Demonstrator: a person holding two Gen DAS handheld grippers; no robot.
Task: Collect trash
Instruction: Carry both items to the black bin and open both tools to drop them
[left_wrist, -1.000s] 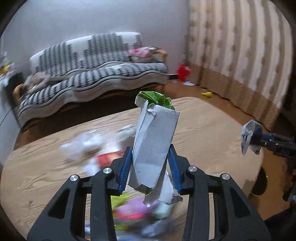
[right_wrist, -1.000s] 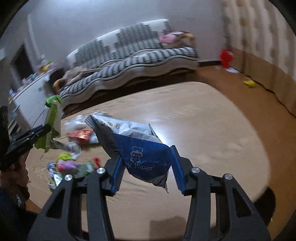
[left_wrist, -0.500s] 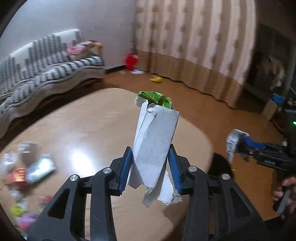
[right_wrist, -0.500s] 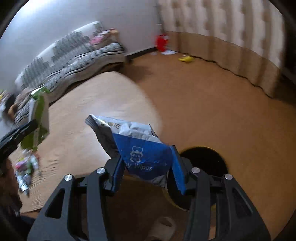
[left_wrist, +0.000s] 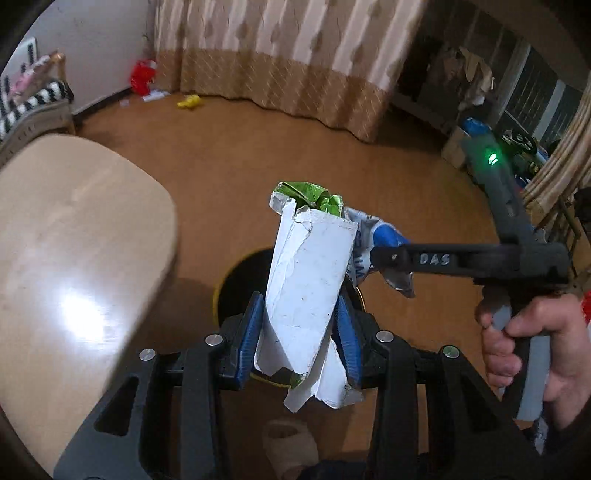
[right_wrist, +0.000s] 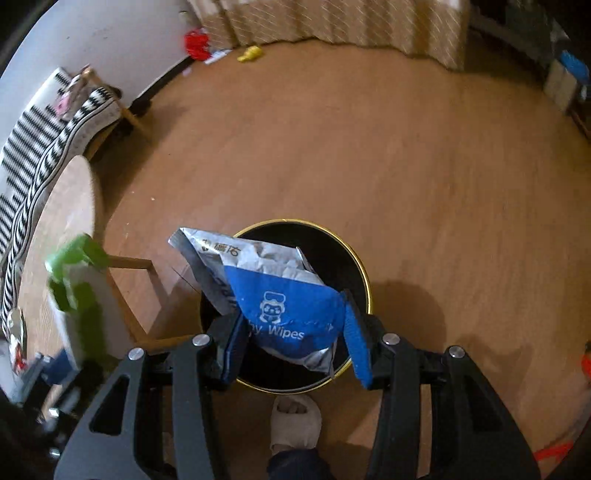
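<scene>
Both grippers are hanging over the black bin (right_wrist: 354, 266) now. Left gripper (left_wrist: 301, 332) is clamping the torn white carton (left_wrist: 306, 280), right gripper (right_wrist: 291, 343) is pinching the blue wipes pack (right_wrist: 280, 295). Nothing's being dropped yet, and more litter is probably waiting on the table (left_wrist: 66, 258).

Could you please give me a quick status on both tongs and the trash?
Left tongs shut on torn white carton. Right tongs shut on blue wipes packet. Both over black bin. Nothing in the way.
</scene>
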